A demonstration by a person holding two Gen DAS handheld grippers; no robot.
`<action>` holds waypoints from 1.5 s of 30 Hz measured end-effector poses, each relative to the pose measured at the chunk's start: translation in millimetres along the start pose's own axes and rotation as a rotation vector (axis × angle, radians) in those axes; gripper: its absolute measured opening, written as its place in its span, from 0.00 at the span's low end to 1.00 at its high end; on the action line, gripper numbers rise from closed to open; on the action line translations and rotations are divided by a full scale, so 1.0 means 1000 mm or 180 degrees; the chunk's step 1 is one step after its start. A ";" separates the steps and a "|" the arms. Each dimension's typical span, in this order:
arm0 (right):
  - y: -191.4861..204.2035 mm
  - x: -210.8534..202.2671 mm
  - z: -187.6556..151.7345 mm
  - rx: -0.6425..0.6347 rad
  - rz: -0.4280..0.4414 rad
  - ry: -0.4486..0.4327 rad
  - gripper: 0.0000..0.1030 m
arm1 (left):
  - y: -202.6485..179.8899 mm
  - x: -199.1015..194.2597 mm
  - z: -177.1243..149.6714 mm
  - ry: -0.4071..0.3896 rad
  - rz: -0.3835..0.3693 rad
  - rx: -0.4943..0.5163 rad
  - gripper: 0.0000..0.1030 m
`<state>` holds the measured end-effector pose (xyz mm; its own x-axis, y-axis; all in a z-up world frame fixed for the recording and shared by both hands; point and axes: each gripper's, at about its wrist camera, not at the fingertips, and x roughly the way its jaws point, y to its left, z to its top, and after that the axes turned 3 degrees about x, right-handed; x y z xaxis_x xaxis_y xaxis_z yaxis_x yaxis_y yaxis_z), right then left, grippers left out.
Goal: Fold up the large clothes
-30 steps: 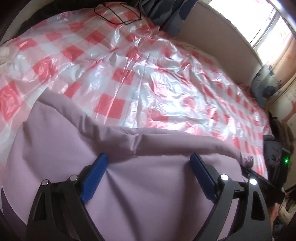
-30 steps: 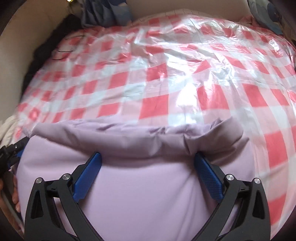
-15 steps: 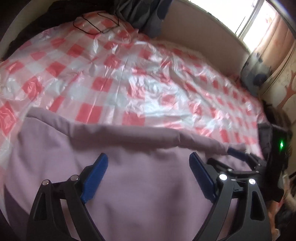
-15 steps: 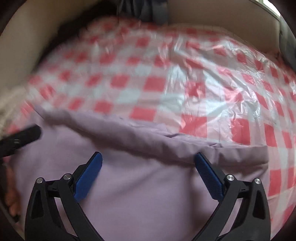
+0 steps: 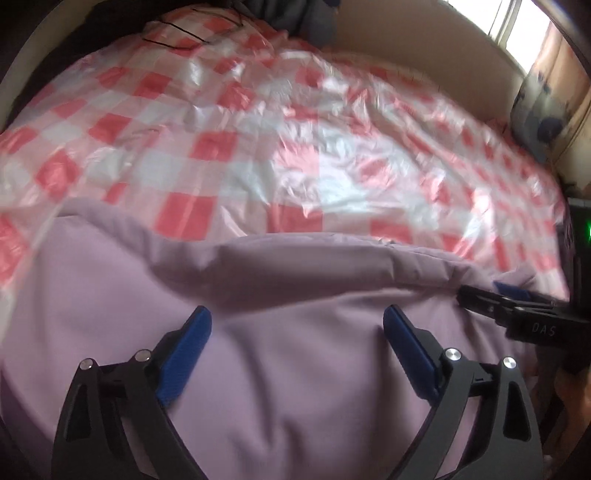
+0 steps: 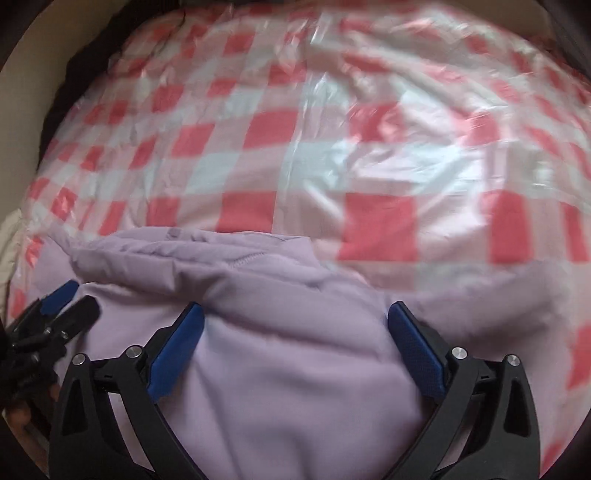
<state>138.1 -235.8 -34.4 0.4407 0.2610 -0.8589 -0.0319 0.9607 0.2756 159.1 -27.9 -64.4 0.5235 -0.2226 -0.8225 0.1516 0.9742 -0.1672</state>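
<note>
A large lilac garment [image 5: 295, 369] lies on the near part of a bed, its far edge rolled into a thick fold [image 5: 314, 266]. My left gripper [image 5: 297, 325] hovers over it with jaws wide apart and nothing between them. My right gripper [image 6: 295, 321] is also open over the garment [image 6: 288, 387], just short of a bunched fold with a seam [image 6: 243, 266]. The right gripper also shows at the right edge of the left wrist view [image 5: 517, 306], and the left gripper at the left edge of the right wrist view [image 6: 55, 314].
The bed is covered by a shiny red-and-white checked plastic sheet [image 5: 277, 147]. Dark clothing [image 5: 295, 14] lies at the far end by a beige wall. A window [image 5: 517, 22] and a patterned cushion [image 5: 543, 118] are at the far right.
Both grippers stay open. The views have shifted and blurred with motion. The garment's far edge has bunched into a thicker fold, and the two grippers have come closer to each other.
</note>
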 end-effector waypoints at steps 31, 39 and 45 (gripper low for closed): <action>-0.048 -0.128 -0.145 -0.0034 0.0216 -0.0449 0.94 | 0.094 -0.118 -0.124 -0.0435 -0.0079 -0.0322 0.91; -0.159 -0.195 -0.261 0.1333 0.1447 -0.0239 0.94 | 0.128 -0.194 -0.214 -0.0202 -0.0959 -0.0856 0.92; -0.177 -0.184 -0.280 0.1825 0.1647 -0.0227 0.94 | 0.110 -0.190 -0.258 0.0051 -0.1486 -0.1201 0.92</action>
<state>-188.8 -427.9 -46.5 0.5536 0.6379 -0.5354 0.2114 0.5142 0.8312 -140.1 131.1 -67.0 0.4600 -0.6324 -0.6233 0.0528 0.7202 -0.6917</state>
